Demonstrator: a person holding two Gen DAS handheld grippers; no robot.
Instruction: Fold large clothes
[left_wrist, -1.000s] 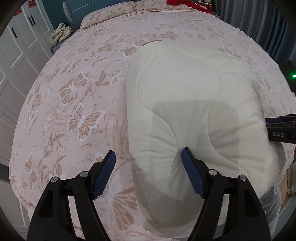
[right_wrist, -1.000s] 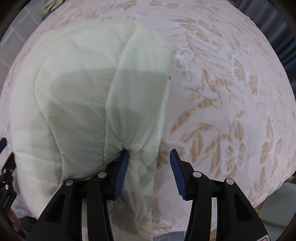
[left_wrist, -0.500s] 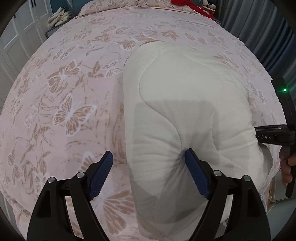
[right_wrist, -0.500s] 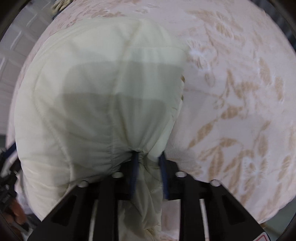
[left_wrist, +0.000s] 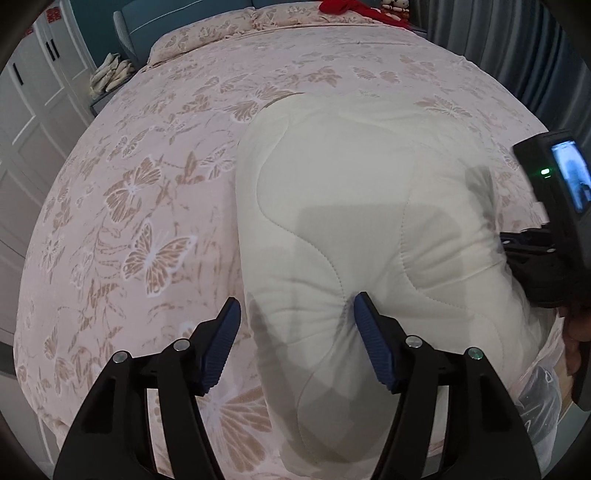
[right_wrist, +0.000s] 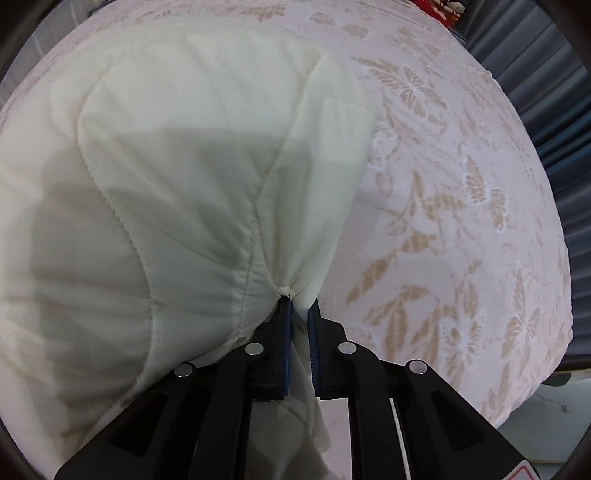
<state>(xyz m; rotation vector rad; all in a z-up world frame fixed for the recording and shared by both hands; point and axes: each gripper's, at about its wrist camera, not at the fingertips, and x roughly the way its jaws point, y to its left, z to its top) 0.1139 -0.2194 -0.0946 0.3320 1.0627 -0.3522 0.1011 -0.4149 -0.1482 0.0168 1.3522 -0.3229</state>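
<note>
While my right gripper (right_wrist: 300, 314) pinches a gathered fold of the cream quilted padded garment (right_wrist: 166, 184), frame centre-left on the pink butterfly-print bedspread (right_wrist: 461, 221), its jaws have just narrowed. My left gripper (left_wrist: 293, 325) stands wide and has just been closing, garment edge between the pads, right pad touching, left pad clear.

A: What fills the frame?
B: A bed (left_wrist: 155, 206) with a pink butterfly-print cover.
A: Elsewhere?
B: White wardrobe doors (left_wrist: 33, 96) at the left edge, grey curtains (left_wrist: 517, 48) upper right, something red (left_wrist: 351, 7) along the top.
</note>
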